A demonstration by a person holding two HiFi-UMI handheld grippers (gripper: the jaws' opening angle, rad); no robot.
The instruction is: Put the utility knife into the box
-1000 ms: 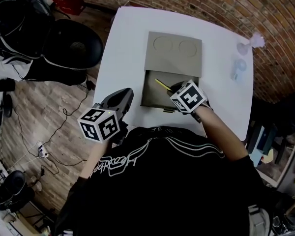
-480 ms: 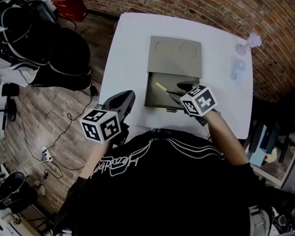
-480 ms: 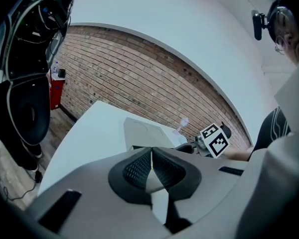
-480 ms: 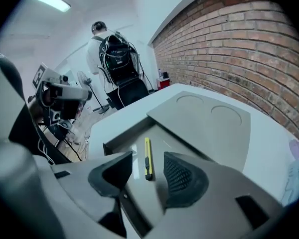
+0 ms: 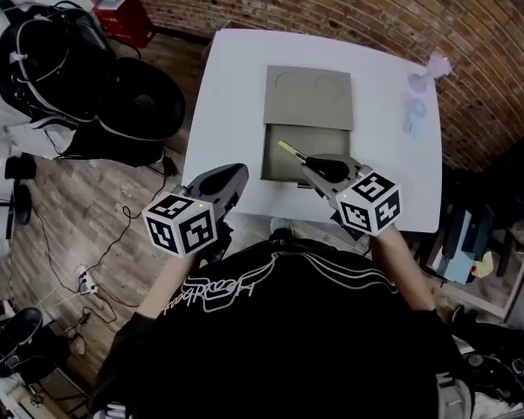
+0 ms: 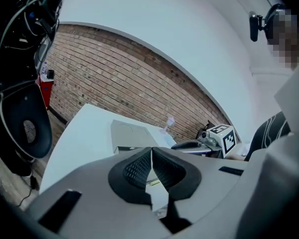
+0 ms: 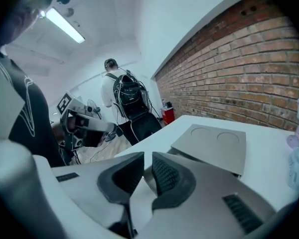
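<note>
White table (image 5: 236, 85) against a brick wall (image 5: 332, 7), wood floor (image 5: 79, 208) to the left with a black office chair (image 5: 140, 103) pulled close to the table's left edge.

Grey box (image 5: 310, 103) sits mid-table. Its lid (two round impressions pressed into it) covers the far half. The near half is open.

Utility knife (image 5: 288, 150), yellow, lies inside the open half on a diagonal. Its near end runs under the nose of the right gripper (image 5: 313, 166), so I cannot see that end.

Right gripper hangs over the box's near right corner. In its own view the jaws are closing, with a narrow slot left between the pads and nothing in it. I see only the table and box past them.

Left gripper (image 5: 231, 175) is at the table's near left edge, clear of the box. Its own view shows the pads meeting at the tips, with nothing caught between them.

Two small pale objects (image 5: 417, 116) stand near the table's far right corner. They are too small for me to tell what they are.
</note>
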